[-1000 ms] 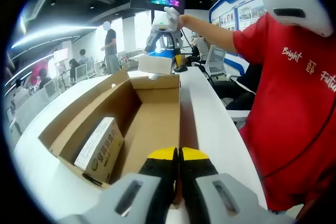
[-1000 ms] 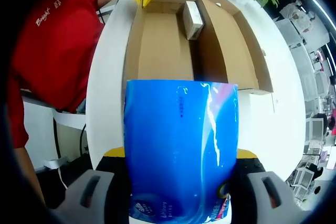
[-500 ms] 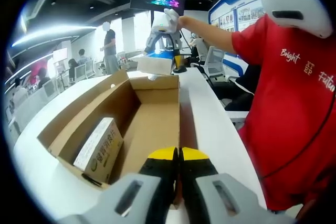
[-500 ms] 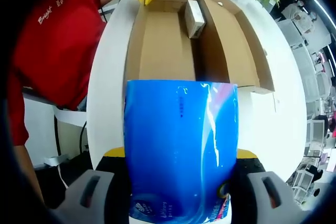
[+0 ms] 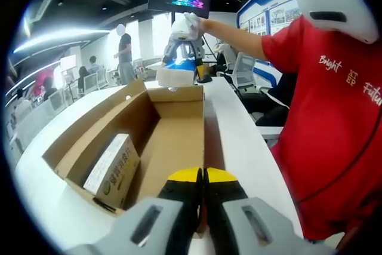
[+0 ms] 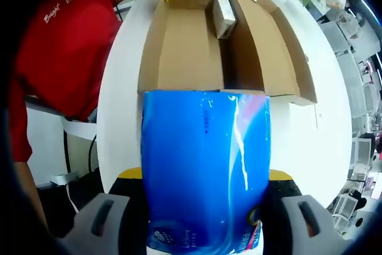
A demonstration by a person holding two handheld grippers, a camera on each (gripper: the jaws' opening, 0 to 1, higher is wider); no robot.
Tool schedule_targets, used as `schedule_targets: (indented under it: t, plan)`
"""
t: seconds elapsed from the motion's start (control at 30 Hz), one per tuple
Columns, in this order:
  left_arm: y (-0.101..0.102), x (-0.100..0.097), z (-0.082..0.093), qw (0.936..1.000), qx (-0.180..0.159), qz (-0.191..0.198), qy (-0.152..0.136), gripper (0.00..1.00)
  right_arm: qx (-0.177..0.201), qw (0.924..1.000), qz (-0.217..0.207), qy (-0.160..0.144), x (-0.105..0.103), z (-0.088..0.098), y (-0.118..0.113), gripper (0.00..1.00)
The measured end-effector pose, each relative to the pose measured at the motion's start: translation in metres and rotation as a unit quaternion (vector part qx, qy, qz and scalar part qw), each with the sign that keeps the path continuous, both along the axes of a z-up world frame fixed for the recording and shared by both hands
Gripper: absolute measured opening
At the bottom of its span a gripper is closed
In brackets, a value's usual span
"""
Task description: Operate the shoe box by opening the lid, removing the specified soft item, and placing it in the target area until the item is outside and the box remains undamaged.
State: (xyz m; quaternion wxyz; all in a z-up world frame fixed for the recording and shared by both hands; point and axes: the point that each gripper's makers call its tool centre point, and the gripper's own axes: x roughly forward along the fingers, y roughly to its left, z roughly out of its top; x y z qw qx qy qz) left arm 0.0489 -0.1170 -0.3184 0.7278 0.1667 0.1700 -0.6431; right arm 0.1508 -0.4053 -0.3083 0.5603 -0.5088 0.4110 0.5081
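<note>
Our right hand-held gripper (image 6: 206,177) clamps the blue soft pack (image 6: 206,165) above the counter (image 6: 119,106); our closed left hand-held gripper (image 5: 205,177) steadies the open shoe box (image 5: 173,135) near the counter's edge.

red shirt (image 5: 334,106): white lettering "Bright" and "Future", with unreadable characters between | small carton (image 5: 113,170) in shoe box (image 5: 173,129): printed Chinese characters, not legible | blue pack (image 6: 206,165): small print, unreadable | wall signboard (image 5: 274,13): text too small
</note>
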Motion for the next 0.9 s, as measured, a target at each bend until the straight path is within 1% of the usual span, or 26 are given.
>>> schedule_targets:
  t: [0.13, 0.4, 0.73, 0.9]
  plan:
    - [0.000, 0.000, 0.000, 1.0000, 0.000, 0.000, 0.001, 0.01, 0.002, 1.0000, 0.000, 0.003, 0.001, -0.001, 0.001, 0.76]
    - [0.000, 0.001, 0.000, 1.0000, 0.000, 0.001, 0.000, 0.01, -0.008, 0.9999, 0.007, 0.011, -0.004, -0.006, -0.001, 0.76]
    - [0.001, 0.001, 0.000, 1.0000, 0.000, 0.001, -0.001, 0.01, -0.008, 0.9997, 0.009, 0.020, 0.002, -0.014, -0.003, 0.77]
    - [0.001, 0.002, 0.000, 1.0000, -0.001, 0.003, -0.002, 0.01, -0.006, 0.9993, 0.006, 0.035, 0.003, -0.022, -0.007, 0.77]
